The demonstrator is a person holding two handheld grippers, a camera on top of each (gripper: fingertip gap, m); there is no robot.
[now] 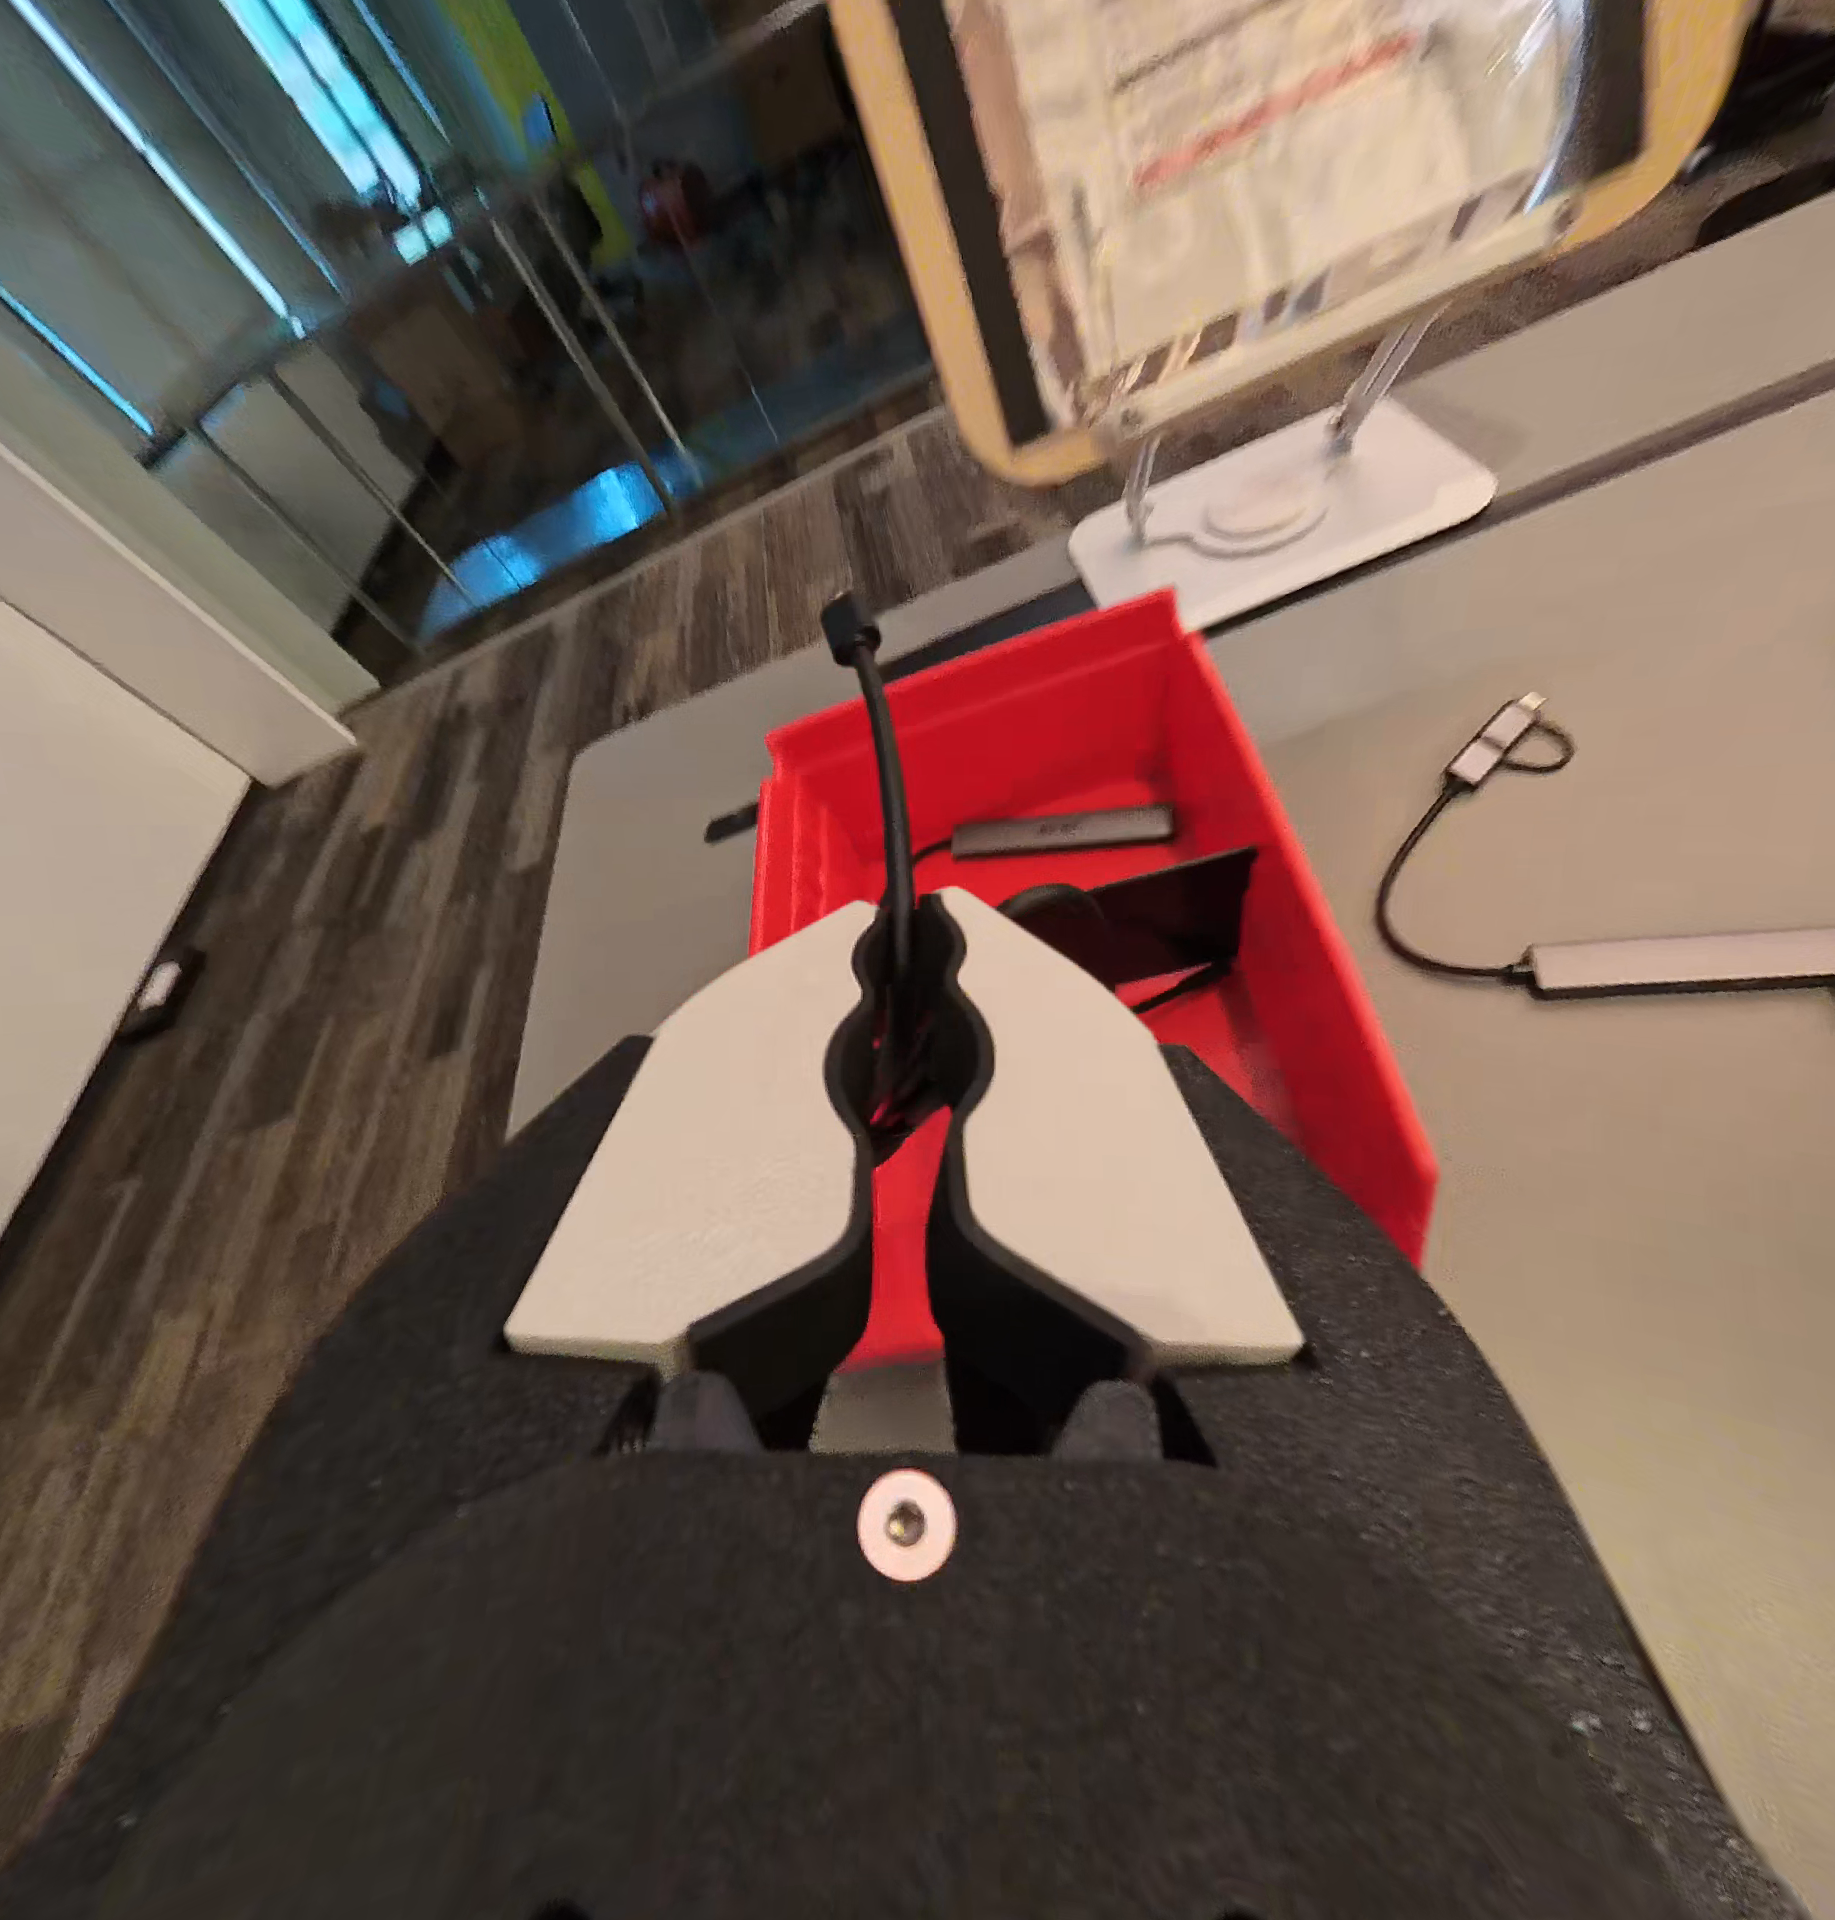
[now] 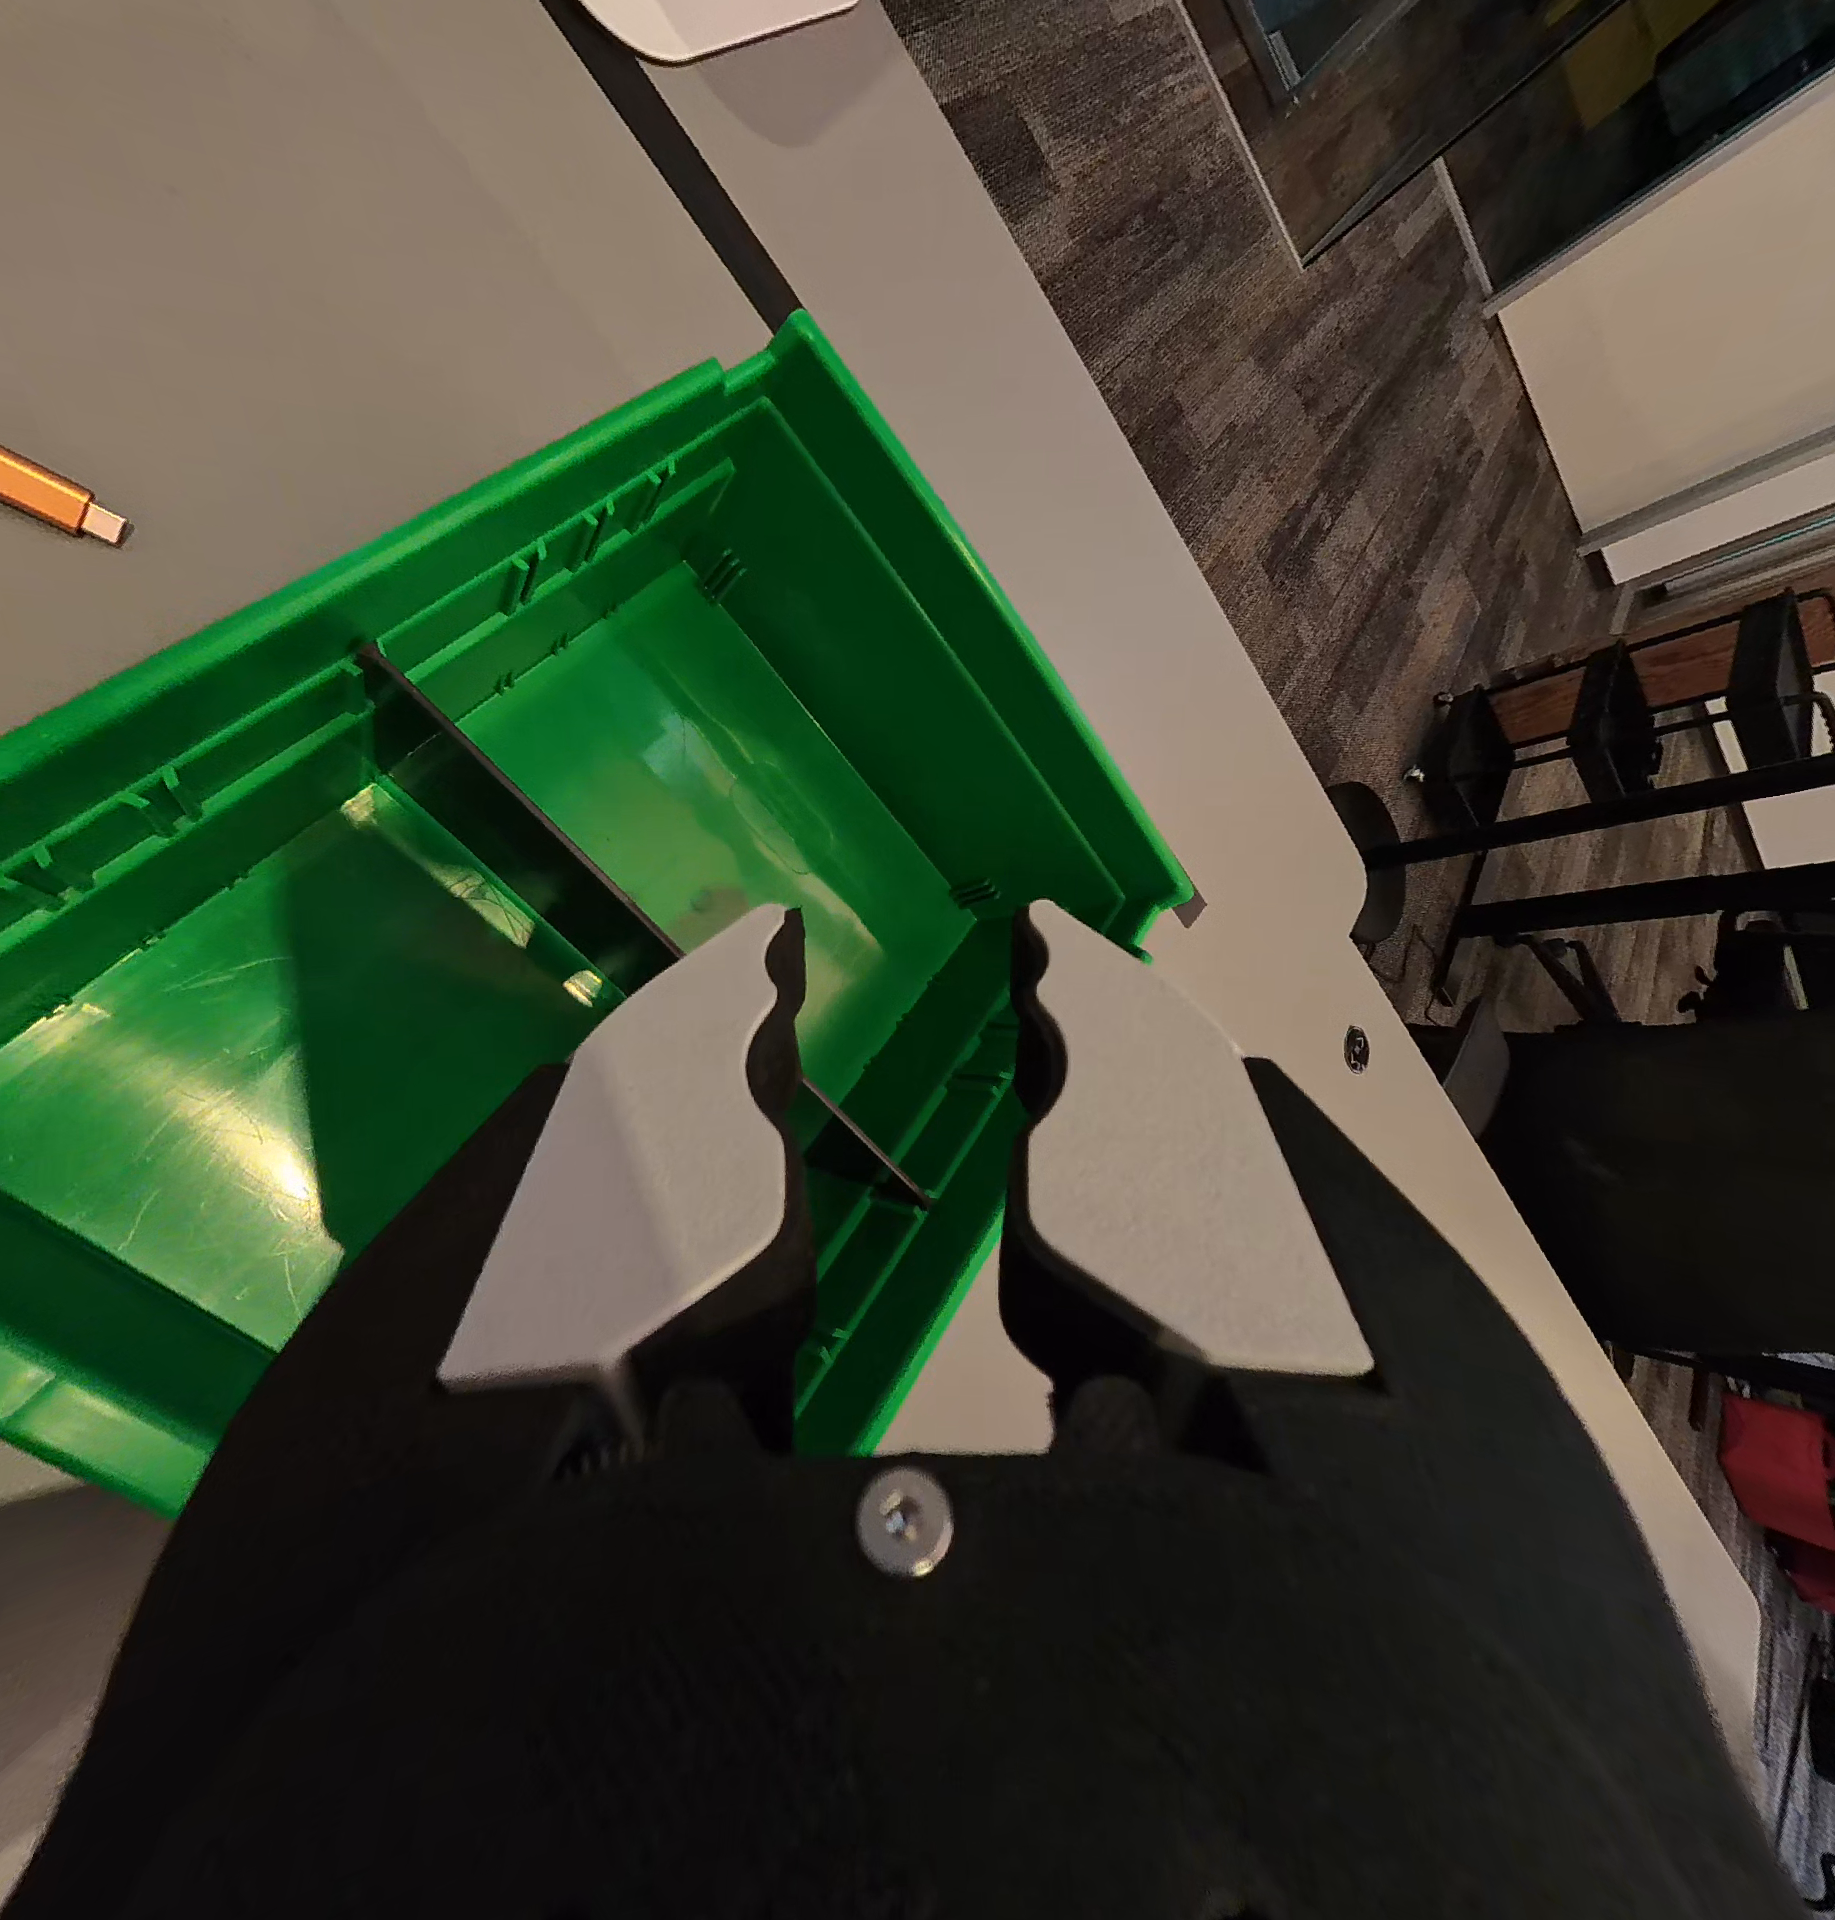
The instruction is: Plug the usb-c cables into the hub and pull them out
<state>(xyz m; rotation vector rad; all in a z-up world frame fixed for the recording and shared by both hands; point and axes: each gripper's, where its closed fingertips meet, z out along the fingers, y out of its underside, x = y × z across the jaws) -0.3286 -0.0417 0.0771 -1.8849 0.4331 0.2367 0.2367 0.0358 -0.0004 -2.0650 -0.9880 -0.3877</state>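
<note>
My left gripper [image 1: 908, 914] is shut on a black cable [image 1: 889, 790] and holds it above the red bin [image 1: 1297, 831]. The cable's black plug [image 1: 848, 629] sticks up past the fingertips. A grey hub [image 1: 1064, 828] lies on the bin's floor beside a black divider [image 1: 1162, 914]. A second silver hub [image 1: 1702, 961] with a black cable and a silver plug [image 1: 1495, 743] lies on the table to the right. My right gripper [image 2: 908, 925] is open and empty above the green bin [image 2: 892, 499]. An orange plug [image 2: 35, 486] lies on the table at left.
A framed stand [image 1: 1287, 499] with a white base sits behind the red bin. The green bin has a dark divider [image 2: 518, 800] and stands near the table's edge [image 2: 1308, 883]. Patterned carpet and a shelf cart [image 2: 1619, 727] lie beyond the table. Across from one pair of fingers to the other is roughly 60 cm. Measured from the fingertips, the orange plug [image 2: 35, 486] is 20 cm or so from the right gripper and 45 cm from the left.
</note>
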